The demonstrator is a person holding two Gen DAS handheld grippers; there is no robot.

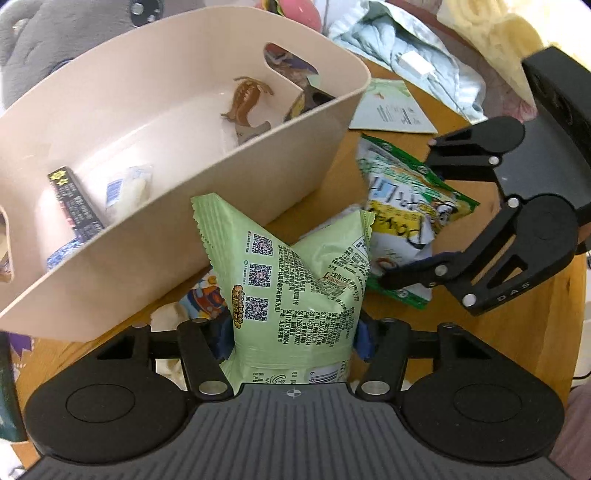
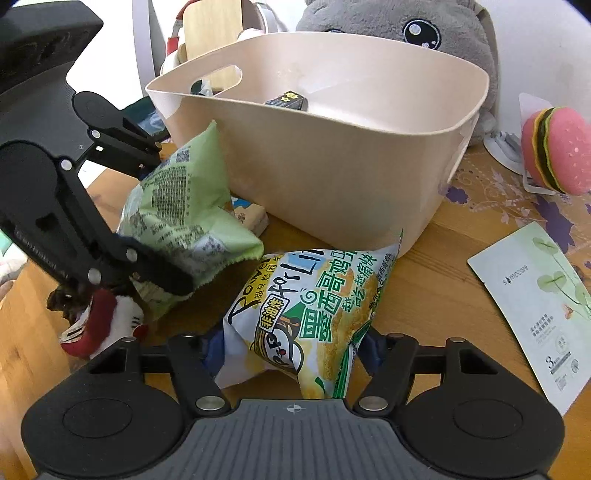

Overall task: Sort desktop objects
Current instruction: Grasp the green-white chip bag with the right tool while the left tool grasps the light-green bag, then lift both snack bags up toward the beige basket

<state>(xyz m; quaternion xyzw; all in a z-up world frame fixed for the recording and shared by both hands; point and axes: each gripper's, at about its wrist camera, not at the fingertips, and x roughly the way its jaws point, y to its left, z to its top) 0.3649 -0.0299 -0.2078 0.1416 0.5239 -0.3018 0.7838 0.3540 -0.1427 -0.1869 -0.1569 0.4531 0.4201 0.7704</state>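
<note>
My left gripper (image 1: 291, 339) is shut on a light green snack bag (image 1: 291, 280), held just in front of the beige plastic basket (image 1: 207, 229); it also shows in the right wrist view (image 2: 184, 206). My right gripper (image 2: 288, 347) is shut on a white and green chip bag (image 2: 310, 317), which also shows in the left wrist view (image 1: 402, 206), to the right of the basket (image 2: 332, 177). The basket holds a black box (image 1: 74, 203), a clear packet (image 1: 125, 188) and a brown toy figure (image 1: 243, 99).
A face mask sachet (image 2: 535, 295) lies on the wooden table to the right. A pink burger toy (image 2: 557, 151) and a grey plush (image 2: 399, 26) stand behind the basket. A small carton (image 2: 251, 218) and a red and white toy (image 2: 99, 325) lie nearby.
</note>
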